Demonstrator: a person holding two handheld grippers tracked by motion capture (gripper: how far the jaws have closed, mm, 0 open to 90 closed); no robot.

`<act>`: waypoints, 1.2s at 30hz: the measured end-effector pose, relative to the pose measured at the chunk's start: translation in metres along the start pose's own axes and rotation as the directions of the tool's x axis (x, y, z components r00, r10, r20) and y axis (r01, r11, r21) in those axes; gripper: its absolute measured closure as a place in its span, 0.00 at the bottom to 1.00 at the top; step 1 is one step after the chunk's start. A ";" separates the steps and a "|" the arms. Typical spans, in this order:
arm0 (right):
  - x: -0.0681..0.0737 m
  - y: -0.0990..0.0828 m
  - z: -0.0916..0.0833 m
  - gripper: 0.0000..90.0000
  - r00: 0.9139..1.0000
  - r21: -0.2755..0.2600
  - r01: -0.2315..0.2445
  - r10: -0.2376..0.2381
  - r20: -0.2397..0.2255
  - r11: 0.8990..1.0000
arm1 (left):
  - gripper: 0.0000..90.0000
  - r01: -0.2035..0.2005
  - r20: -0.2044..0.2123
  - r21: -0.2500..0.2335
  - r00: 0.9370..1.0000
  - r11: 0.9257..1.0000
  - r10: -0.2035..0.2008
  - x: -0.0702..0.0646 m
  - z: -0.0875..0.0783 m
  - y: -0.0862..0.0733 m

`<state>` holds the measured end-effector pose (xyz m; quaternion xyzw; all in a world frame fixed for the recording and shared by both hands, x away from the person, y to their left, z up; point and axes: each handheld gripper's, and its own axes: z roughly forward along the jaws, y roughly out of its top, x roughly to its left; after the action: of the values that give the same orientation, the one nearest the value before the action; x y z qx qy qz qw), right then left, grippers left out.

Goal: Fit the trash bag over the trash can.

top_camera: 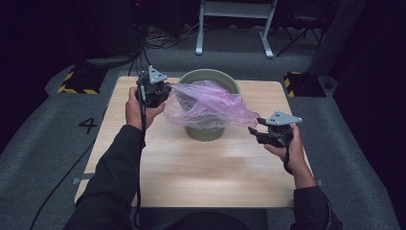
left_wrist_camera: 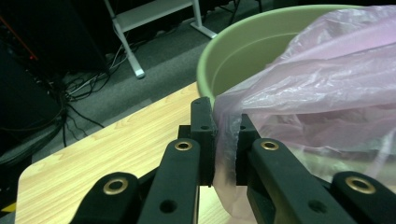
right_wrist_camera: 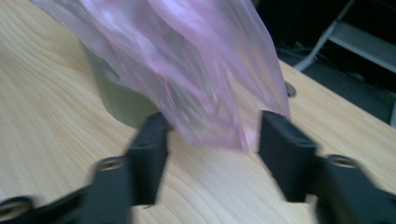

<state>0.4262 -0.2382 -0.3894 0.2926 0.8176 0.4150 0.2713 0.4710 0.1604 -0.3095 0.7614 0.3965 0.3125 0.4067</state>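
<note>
My left gripper [left_wrist_camera: 226, 140] pinches the bag [top_camera: 206, 103] at the bucket [top_camera: 209, 76]; my right gripper [right_wrist_camera: 212, 140] gapes, bag corner loose between

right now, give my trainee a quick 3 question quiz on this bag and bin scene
1. True or false: the left gripper is shut on the bag.
2. The bin is: A red, B green, C blue.
3. Fill in: the right gripper has its jaws ____ with the bag's tip between them.

Key: 1 true. 2 B. 3 open; the pads do not press on the bag, which hangs loose over the table.
</note>
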 end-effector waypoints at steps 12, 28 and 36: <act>0.021 0.039 -0.034 0.25 0.998 -0.185 0.050 -0.044 0.038 0.981 | 0.89 -0.023 0.005 -0.013 1.000 1.000 0.023 -0.006 0.002 0.002; 0.001 0.089 0.006 0.76 0.996 -0.074 0.058 -0.062 -0.057 0.996 | 0.85 -0.099 -0.019 -0.040 0.995 0.994 0.098 -0.005 0.009 0.002; -0.007 0.094 0.005 0.99 0.998 -0.119 0.060 -0.064 -0.030 0.991 | 0.84 -0.097 -0.022 -0.037 0.995 0.995 0.096 0.007 0.015 -0.002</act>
<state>0.4583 -0.1948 -0.3121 0.2437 0.8048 0.4588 0.2871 0.4862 0.1615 -0.3170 0.7684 0.3574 0.3471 0.4016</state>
